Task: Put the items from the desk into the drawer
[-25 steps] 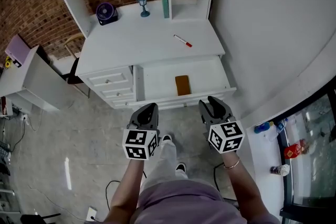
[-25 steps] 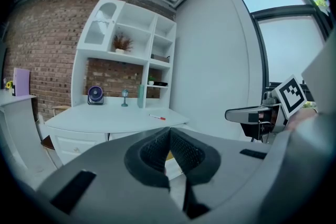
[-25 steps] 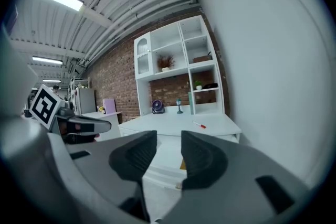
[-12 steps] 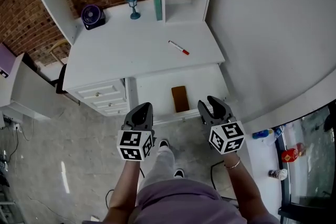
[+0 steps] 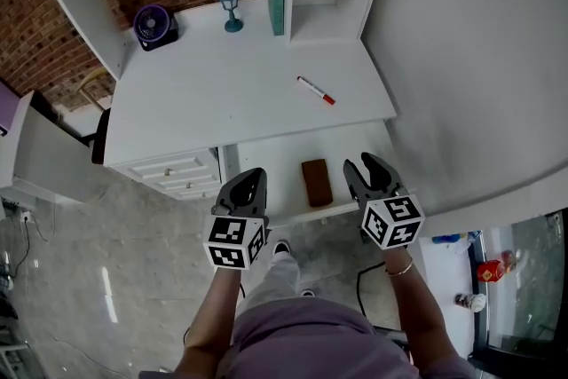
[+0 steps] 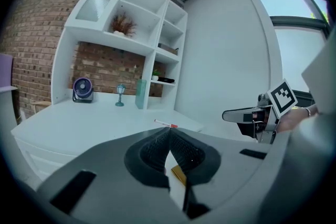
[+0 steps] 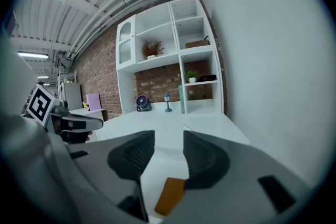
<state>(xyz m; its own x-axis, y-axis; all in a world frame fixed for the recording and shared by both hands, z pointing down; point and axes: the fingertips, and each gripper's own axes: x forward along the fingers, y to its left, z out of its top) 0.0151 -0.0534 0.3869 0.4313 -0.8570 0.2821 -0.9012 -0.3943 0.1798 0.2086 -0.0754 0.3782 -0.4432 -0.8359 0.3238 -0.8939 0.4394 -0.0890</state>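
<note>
Their own views alone reveal the left gripper [image 6: 169,131] with jaws pressed together, empty, and the right gripper [image 7: 169,140] with jaws just parting on nothing, while the head view places the pen [image 5: 316,90] on the desk [image 5: 222,93] and a brown block [image 5: 316,182] in the drawer [image 5: 271,169].

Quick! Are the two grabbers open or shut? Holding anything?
Left gripper: shut, holding nothing.
Right gripper: open, jaws have just been opening, nothing between them.

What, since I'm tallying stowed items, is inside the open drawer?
One flat brown rectangular item lies in the drawer, on its white floor; nothing else shows there. The drawer's rear, tucked under the desktop, is hidden.
</note>
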